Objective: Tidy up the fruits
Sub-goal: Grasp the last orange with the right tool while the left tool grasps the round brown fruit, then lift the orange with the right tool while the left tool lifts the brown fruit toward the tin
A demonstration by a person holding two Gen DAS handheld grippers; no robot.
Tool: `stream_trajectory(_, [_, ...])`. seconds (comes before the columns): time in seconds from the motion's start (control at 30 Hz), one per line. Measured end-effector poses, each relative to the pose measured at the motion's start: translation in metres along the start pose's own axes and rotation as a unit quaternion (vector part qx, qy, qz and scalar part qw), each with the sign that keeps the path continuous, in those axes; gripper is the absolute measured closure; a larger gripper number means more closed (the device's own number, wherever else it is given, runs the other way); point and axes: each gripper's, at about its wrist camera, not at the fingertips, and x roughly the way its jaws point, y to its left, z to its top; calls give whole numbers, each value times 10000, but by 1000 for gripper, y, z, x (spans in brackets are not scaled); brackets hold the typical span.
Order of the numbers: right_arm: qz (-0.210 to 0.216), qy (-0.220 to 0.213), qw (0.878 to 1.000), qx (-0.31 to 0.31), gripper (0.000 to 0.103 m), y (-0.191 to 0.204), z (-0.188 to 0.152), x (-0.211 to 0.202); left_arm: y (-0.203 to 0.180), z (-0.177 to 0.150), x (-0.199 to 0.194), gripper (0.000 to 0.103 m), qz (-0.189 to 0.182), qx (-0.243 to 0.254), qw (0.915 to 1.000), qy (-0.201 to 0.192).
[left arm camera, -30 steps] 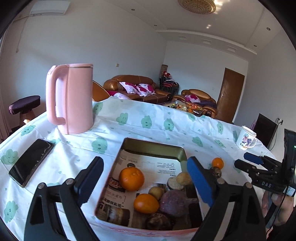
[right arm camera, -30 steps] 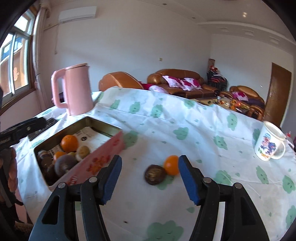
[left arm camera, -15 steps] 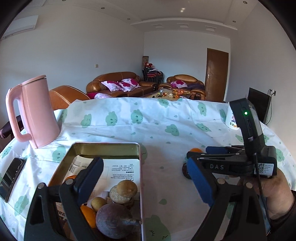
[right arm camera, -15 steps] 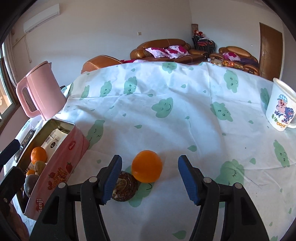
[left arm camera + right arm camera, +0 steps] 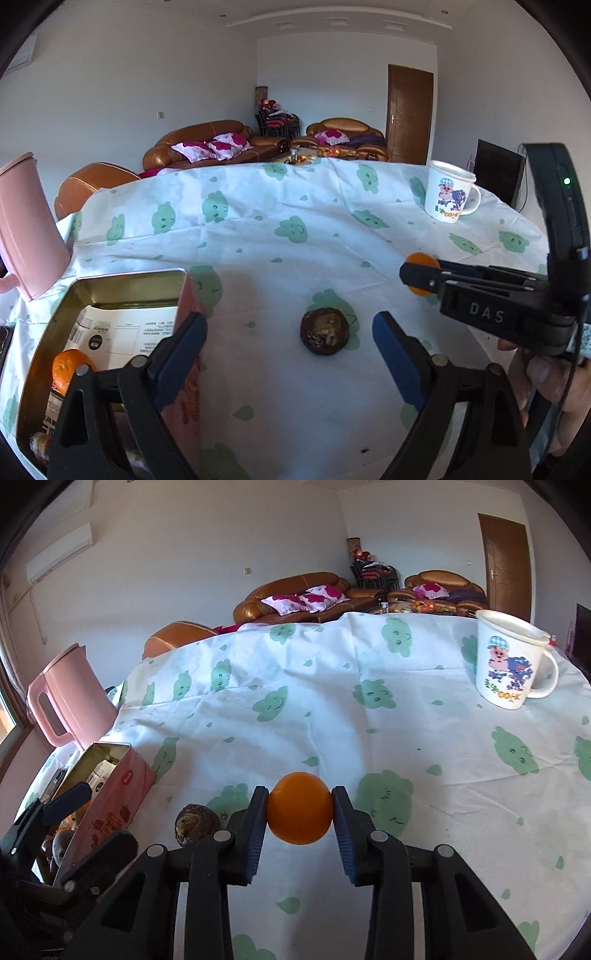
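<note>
The worktop (image 5: 424,709) carries a pink tin (image 5: 110,794) already holding fruit, presumably the collection point. The right tool (image 5: 300,814) pinches an orange (image 5: 299,812) across its middle, a centred grip for carrying. The left tool (image 5: 290,345) is spread, facing the dark fruit (image 5: 324,332) lying loose beside the tin.

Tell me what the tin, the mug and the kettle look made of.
Tin: thin sheet metal, going by its shiny gold inside and printed pink outside.
Mug: glossy white ceramic or enamel; cannot tell which.
Kettle: matte pink shell, probably plastic.
</note>
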Motion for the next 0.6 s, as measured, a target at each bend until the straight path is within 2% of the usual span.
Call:
stream_trajectory(0.07, [9,-58,10000,65,66,-5,-1,-5,-7,4,9,14,-158,-24,9998,134])
stream_trajectory(0.13, [10,-85,10000,50,66,-6,-1,-7,-13,7,19,18,-164,7,9994,299])
stream_trajectory(0.23, [-2,-161,9998,119,66,-8,-1,-9,-19,9,34,26,-264,58,9977,613])
stream_trajectory(0.37, [33,-178,9996,219,66,-13,-1,-9,-21,8,51,46,-507,9,9937,1003])
stream_trajectory(0.53, [-59,-145,9999,37,66,-5,-2,-8,-19,8,62,51,-630,-144,9906,1202])
stream_trajectory(0.6, [-65,-142,9999,-5,66,-4,-2,-8,-17,8,61,63,-697,-174,9903,1186])
